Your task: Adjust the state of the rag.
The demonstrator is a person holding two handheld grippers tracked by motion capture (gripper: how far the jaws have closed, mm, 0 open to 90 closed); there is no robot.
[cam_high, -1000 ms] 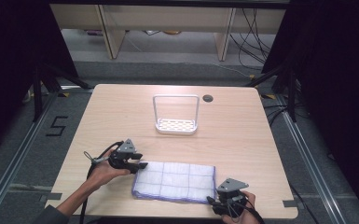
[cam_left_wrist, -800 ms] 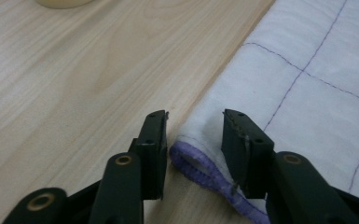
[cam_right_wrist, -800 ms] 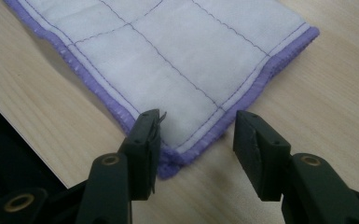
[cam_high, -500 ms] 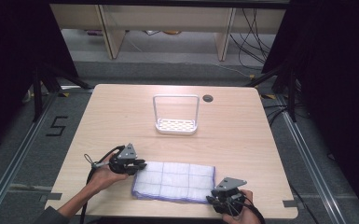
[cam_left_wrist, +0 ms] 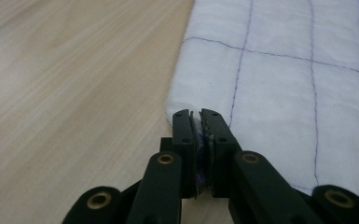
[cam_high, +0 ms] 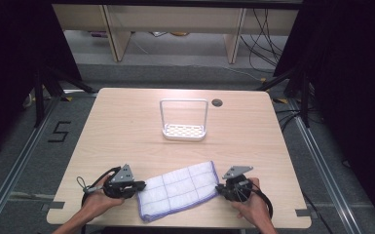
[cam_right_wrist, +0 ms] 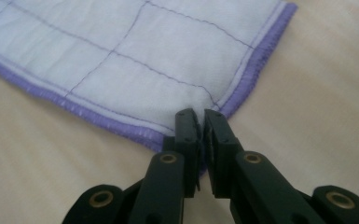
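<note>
Folded white cloth [cam_high: 178, 189] with purple grid stitching and purple hem, lying askew on the near part of the wooden counter [cam_high: 126, 126], between the two hands. Left tongs [cam_high: 137, 186] clamped on the folded edge at the cloth's left end, fabric bunched between the jaws in the left gripper view [cam_left_wrist: 200, 126]; jaws just closed, cloth between them. Right tongs [cam_high: 219, 189] likewise pinched on the hemmed corner at the right end, seen close up in the right gripper view [cam_right_wrist: 199, 122]; jaws also just closed onto fabric. White wire rack [cam_high: 184, 119] standing well apart, farther back on the counter, beside a round cable hole [cam_high: 217, 102].

Probably light, soft and limp: no stiffness to hold a shape, likely to sag in the middle once lifted by its ends. Thin layers, so a shallow pinch could slip off or catch only the top ply. Best held deep over the hem or fold at opposite ends, as now, and kept gently taut between both tongs. Not fragile; little risk beyond dropping or bunching.
</note>
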